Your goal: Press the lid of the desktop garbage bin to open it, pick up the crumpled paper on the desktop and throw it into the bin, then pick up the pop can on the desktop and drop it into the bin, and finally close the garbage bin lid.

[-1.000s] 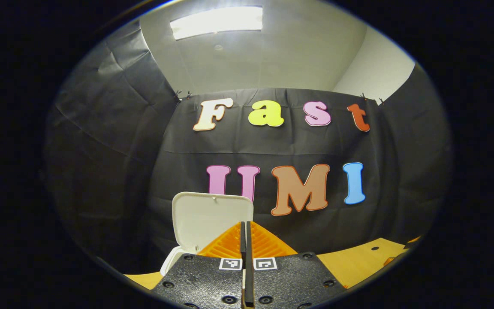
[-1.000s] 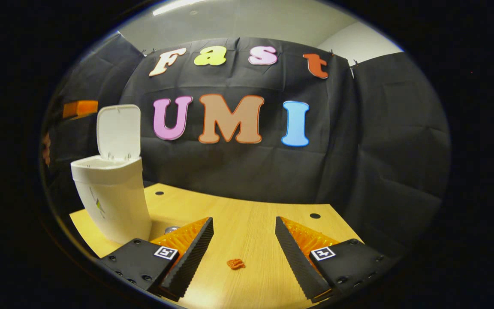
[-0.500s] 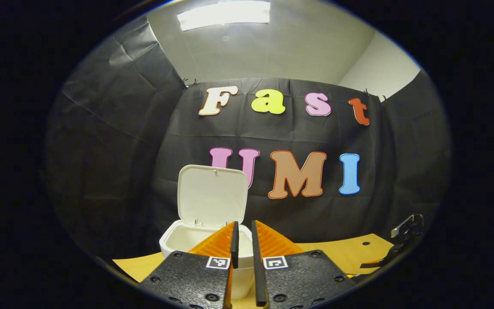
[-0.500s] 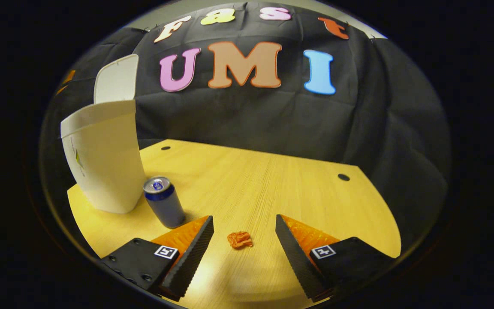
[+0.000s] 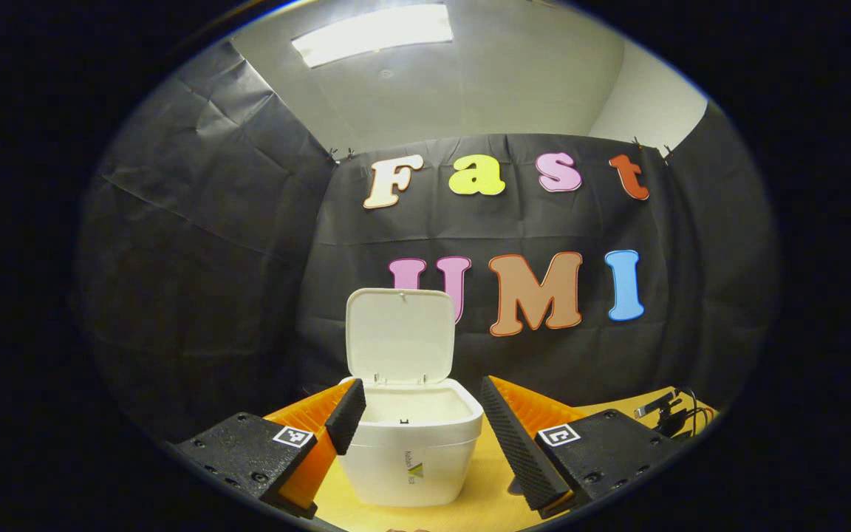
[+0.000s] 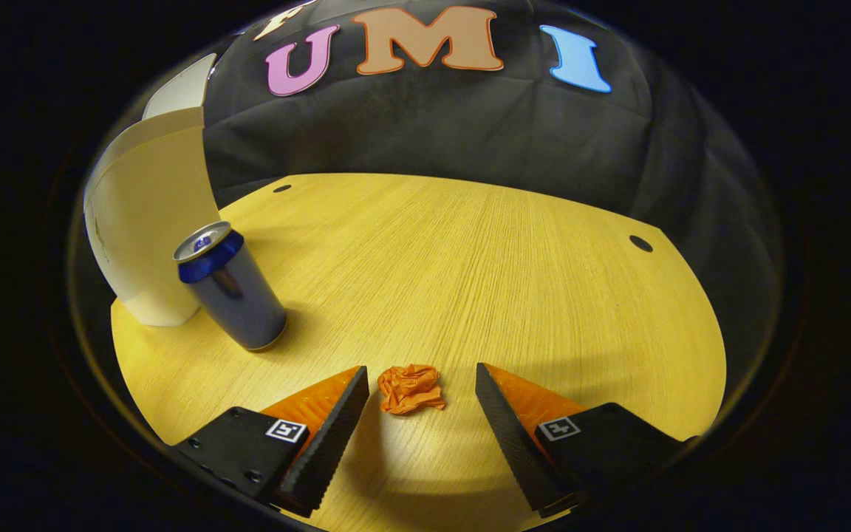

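Note:
The white desktop bin (image 5: 411,443) stands on the wooden table with its lid (image 5: 400,336) flipped up. My left gripper (image 5: 419,405) is open, and the bin's rim shows between its fingers, a little farther off. In the right gripper view the orange crumpled paper (image 6: 411,389) lies on the table between the tips of my open right gripper (image 6: 421,386), touching neither finger. A blue pop can (image 6: 232,290) stands upright at the left, right in front of the bin (image 6: 146,222).
The wooden table (image 6: 470,258) stretches away behind the paper, with small round holes (image 6: 640,243) near its far edge. Black cloth walls close the booth behind and at the sides. A dark clip with cables (image 5: 665,414) shows at the table's right in the left gripper view.
My left gripper has opened from shut and drawn back from the bin, which now shows whole. My right gripper has tilted down and moved toward the paper, now between its fingertips.

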Motion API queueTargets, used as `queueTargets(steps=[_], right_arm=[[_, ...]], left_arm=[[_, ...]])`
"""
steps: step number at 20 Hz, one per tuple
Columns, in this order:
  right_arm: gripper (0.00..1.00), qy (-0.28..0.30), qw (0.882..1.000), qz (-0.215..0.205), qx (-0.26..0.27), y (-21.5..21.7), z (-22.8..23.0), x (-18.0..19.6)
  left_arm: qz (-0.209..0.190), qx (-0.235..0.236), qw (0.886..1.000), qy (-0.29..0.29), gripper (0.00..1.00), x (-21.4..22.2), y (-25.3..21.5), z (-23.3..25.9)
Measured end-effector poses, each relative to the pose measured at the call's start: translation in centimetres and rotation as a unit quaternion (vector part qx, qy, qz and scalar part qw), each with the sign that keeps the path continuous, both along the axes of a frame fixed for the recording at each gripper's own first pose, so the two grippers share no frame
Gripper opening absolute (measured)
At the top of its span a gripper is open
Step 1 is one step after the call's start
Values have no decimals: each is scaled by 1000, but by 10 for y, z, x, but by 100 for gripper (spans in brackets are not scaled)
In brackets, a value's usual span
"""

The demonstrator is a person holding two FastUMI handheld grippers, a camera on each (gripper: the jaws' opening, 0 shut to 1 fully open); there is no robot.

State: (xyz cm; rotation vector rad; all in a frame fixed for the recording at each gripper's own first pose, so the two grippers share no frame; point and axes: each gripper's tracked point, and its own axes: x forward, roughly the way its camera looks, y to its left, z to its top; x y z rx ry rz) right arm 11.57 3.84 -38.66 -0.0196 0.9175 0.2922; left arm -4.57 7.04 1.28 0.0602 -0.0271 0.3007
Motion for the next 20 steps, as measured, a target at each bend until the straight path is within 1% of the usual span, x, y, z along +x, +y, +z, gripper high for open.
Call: queueTargets(steps=[1, 2, 3, 4, 5, 6, 7, 8, 9, 10, 11, 12, 13, 14, 15, 16, 18, 20], right_arm=[[100, 11, 1000, 1, 2, 1, -5, -1], [98, 12, 1000, -8, 9, 3, -4, 2], [100, 11, 1000, -12, 13, 3, -4, 4], [89, 17, 1000, -13, 15, 5, -5, 5], [81, 13, 1000, -13, 11, 6, -5, 7], [71, 17, 1000, -6, 11, 7, -6, 6], [69, 14, 1000, -3, 11, 8, -5, 6], [60, 15, 1000, 2, 8, 9, -6, 5], [58, 12, 1000, 4, 4, 8, -4, 5], [51, 8, 1000, 6, 0, 8, -2, 7], [47, 4, 1000, 8, -5, 9, -1, 8], [37, 5, 1000, 14, -14, 9, -1, 6], [37, 3, 1000, 20, -21, 10, 0, 6], [32, 2, 999, 27, -28, 10, 2, 6], [32, -5, 999, 31, -29, 10, 8, 7], [30, -14, 999, 32, -25, 12, 18, 9], [29, -37, 999, 37, -8, 20, 49, 15], [29, -74, 996, 51, 16, 31, 92, 24]], left_arm=[[7, 3, 1000, 3, 94, -3, 2, 0], [14, 5, 1000, 3, 94, -5, 6, 0], [20, 6, 1000, 3, 94, -8, 8, 0], [24, 6, 1000, 3, 94, -8, 10, -1], [28, 6, 1000, 4, 94, -10, 11, -2], [31, 6, 999, 5, 94, -10, 13, -2], [34, 5, 999, 5, 94, -10, 15, -2], [35, 3, 999, 6, 94, -11, 16, -4], [38, 1, 999, 7, 94, -11, 17, -6], [40, -1, 999, 8, 94, -12, 18, -6], [41, -3, 999, 9, 94, -11, 19, -6], [43, -4, 999, 9, 94, -13, 21, -8], [44, -4, 999, 8, 94, -15, 23, -8], [45, -4, 999, 7, 94, -16, 24, -7], [46, -4, 999, 6, 94, -16, 26, -6], [48, -3, 999, 5, 94, -18, 27, -6], [48, -3, 999, 4, 94, -20, 31, -5], [45, -6, 999, 5, 94, -21, 33, -7]])
